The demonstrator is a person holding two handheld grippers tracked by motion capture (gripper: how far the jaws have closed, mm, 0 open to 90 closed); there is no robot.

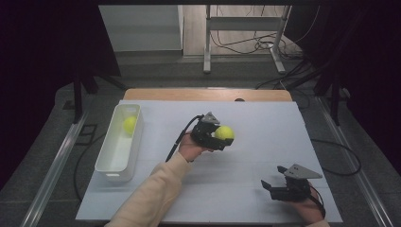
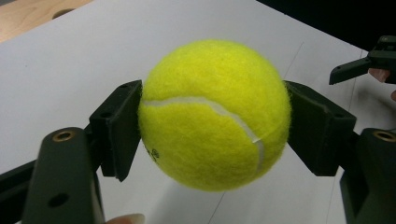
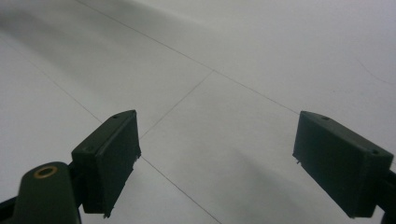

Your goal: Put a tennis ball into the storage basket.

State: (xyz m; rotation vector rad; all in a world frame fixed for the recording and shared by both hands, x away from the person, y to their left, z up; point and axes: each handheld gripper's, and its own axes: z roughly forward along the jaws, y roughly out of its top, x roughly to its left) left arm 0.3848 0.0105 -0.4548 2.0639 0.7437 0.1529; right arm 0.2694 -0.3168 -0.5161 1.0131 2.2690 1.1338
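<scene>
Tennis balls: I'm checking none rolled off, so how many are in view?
2. One tennis ball is clamped between the jaws of the left gripper above the table; the other ball lies in the white bin, far end. The bin wall could hide more.

Probably a lab: dark curtains (image 1: 42, 47) flank a white-topped table (image 1: 265, 142), loose cables (image 1: 255, 45) on the floor behind.

Your left gripper (image 1: 222, 138) sits mid-table with a ball (image 1: 225, 133) between its pads. The bin (image 1: 117, 156) lies to its left, holding a second ball (image 1: 129, 124). Your right gripper (image 1: 273, 187) rests near the table's (image 1: 265, 123) front right.
</scene>
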